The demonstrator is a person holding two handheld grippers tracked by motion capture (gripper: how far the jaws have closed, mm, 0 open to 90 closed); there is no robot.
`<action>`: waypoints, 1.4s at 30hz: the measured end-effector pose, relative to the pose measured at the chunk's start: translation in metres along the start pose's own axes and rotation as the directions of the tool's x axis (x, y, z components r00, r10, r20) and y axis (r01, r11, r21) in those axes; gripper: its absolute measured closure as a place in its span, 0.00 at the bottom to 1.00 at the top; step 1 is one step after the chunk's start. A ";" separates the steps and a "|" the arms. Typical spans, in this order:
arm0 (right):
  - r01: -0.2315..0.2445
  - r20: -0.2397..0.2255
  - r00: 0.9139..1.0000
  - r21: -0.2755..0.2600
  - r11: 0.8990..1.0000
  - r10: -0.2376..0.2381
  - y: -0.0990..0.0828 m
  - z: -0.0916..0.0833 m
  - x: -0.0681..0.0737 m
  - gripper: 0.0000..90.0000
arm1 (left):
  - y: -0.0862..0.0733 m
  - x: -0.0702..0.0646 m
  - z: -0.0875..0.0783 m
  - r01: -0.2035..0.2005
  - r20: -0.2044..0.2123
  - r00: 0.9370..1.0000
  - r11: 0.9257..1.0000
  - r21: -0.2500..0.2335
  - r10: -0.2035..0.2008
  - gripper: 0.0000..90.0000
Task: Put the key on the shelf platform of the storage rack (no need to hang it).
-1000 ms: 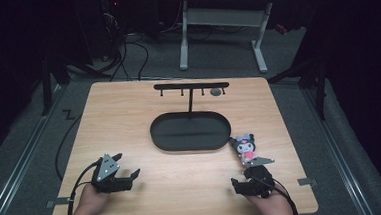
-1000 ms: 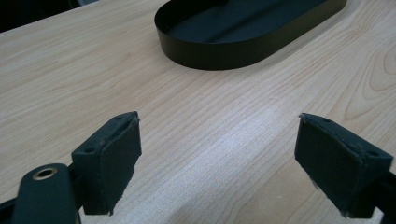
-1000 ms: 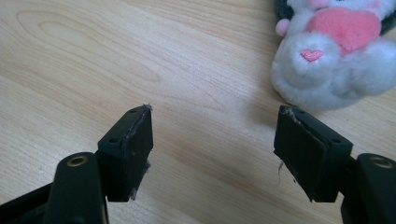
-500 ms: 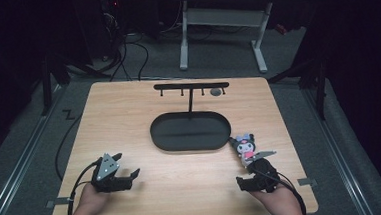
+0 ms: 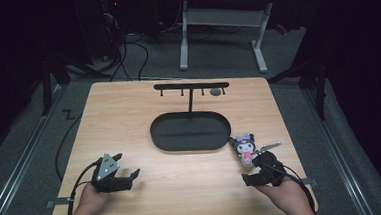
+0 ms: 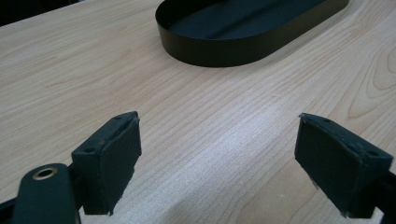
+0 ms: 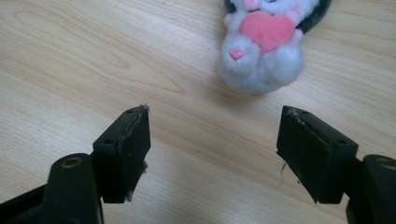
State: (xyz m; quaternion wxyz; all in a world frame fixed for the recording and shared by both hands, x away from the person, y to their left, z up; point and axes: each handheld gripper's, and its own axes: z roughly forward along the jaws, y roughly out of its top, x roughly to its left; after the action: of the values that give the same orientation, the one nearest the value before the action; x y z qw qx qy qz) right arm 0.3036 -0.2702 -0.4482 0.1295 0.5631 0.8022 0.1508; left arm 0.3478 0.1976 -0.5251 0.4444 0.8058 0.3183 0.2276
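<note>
The plush keychain toy (image 7: pixel 266 46) is lying on the tabletop (image 7: pixel 70 60) just ahead of the right gripper (image 7: pixel 212 140), feet pointing toward it. The gripper's jaws are standing apart, having just been opening, nothing between them. The left gripper (image 6: pixel 217 158) is gaping wide too.

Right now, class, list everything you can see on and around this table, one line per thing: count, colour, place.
Table: one, light wood, centre of the high view.
Oval tray: one, black, middle of the table.
Hook rack: one, black, T-shaped, standing at the tray's far side.
Plush toy: one, black, white and pink, lying on the table right of the tray.
Desk frame: one, white, on the floor beyond the table.
Left gripper: one, black, near left of the table, jaws open over bare wood.
Right gripper: one, black, near right, jaws open just short of the plush toy.
</note>
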 end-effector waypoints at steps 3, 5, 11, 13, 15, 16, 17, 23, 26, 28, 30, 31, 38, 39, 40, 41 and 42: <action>-0.010 -0.012 1.000 0.022 1.000 0.010 0.005 -0.002 -0.003 0.23 | 0.000 0.000 0.000 0.000 0.001 1.000 1.000 0.000 0.000 0.17; -0.019 -0.013 1.000 0.031 0.999 0.019 0.007 -0.002 -0.005 0.21 | 0.000 0.000 0.000 0.001 0.002 1.000 1.000 0.000 -0.001 0.17; -0.034 -0.002 0.999 0.051 0.998 0.034 0.019 -0.004 -0.011 0.17 | 0.000 0.000 0.000 0.000 0.005 1.000 1.000 0.001 0.000 0.17; -0.034 -0.004 0.999 0.051 0.998 0.034 0.022 -0.004 -0.011 0.17 | 0.000 0.000 0.000 -0.001 0.005 1.000 1.000 0.001 0.001 0.17; -0.029 -0.001 1.000 0.054 0.998 0.029 0.024 -0.004 -0.012 0.17 | 0.000 0.000 0.000 -0.001 0.006 1.000 1.000 0.002 0.001 0.17; -0.029 -0.003 1.000 0.056 0.998 0.029 0.027 -0.004 -0.012 0.17 | 0.000 0.000 0.000 -0.003 0.006 1.000 1.000 0.002 0.003 0.17; -0.029 -0.003 1.000 0.056 0.998 0.029 0.027 -0.004 -0.012 0.17 | 0.000 0.000 0.000 -0.003 0.006 1.000 1.000 0.002 0.003 0.17; -0.030 -0.002 1.000 0.056 0.998 0.030 0.037 -0.002 -0.013 0.17 | 0.000 0.000 0.000 -0.001 0.007 1.000 1.000 0.002 0.001 0.17; -0.031 -0.001 1.000 0.061 0.998 0.031 0.041 0.000 -0.013 0.16 | 0.000 0.000 0.000 -0.003 0.009 1.000 1.000 0.002 0.003 0.17; -0.029 -0.004 1.000 0.063 0.998 0.030 0.042 0.003 -0.013 0.15 | 0.000 0.000 0.000 0.000 0.007 1.000 1.000 0.002 0.000 0.17; -0.026 0.001 1.000 0.071 0.997 0.026 0.043 0.006 -0.014 0.14 | 0.000 0.000 0.000 0.001 0.006 1.000 1.000 -0.001 -0.001 0.17; -0.027 0.004 1.000 0.075 0.997 0.027 0.044 0.008 -0.014 0.14 | 0.000 0.000 0.000 0.001 0.006 1.000 1.000 0.000 -0.001 0.17; -0.031 0.010 1.000 0.101 0.994 0.030 0.049 0.022 -0.018 0.14 | 0.000 0.001 -0.001 -0.001 0.005 1.000 1.000 -0.007 0.001 0.17; -0.030 0.013 1.000 0.100 0.995 0.029 0.050 0.024 -0.018 0.15 | 0.000 0.001 -0.002 0.004 0.006 1.000 1.000 -0.009 -0.004 0.17; -0.030 0.013 1.000 0.100 0.995 0.029 0.050 0.024 -0.018 0.15 | 0.000 0.001 -0.002 0.004 0.006 1.000 1.000 -0.009 -0.004 0.17; -0.032 0.012 0.999 0.091 0.995 0.031 0.051 0.026 -0.018 0.15 | 0.000 0.002 -0.002 0.006 0.004 1.000 1.000 -0.008 -0.006 0.17; -0.029 0.017 0.999 0.109 0.994 0.028 0.053 0.030 -0.020 0.15 | 0.000 0.002 -0.003 0.008 0.004 1.000 1.000 -0.008 -0.008 0.17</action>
State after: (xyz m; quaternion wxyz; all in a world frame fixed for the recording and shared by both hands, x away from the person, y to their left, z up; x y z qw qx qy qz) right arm 0.3673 -0.2692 -0.4549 0.1024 0.5818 0.8001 0.1042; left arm 0.3472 0.2004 -0.5240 0.4489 0.8034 0.3197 0.2256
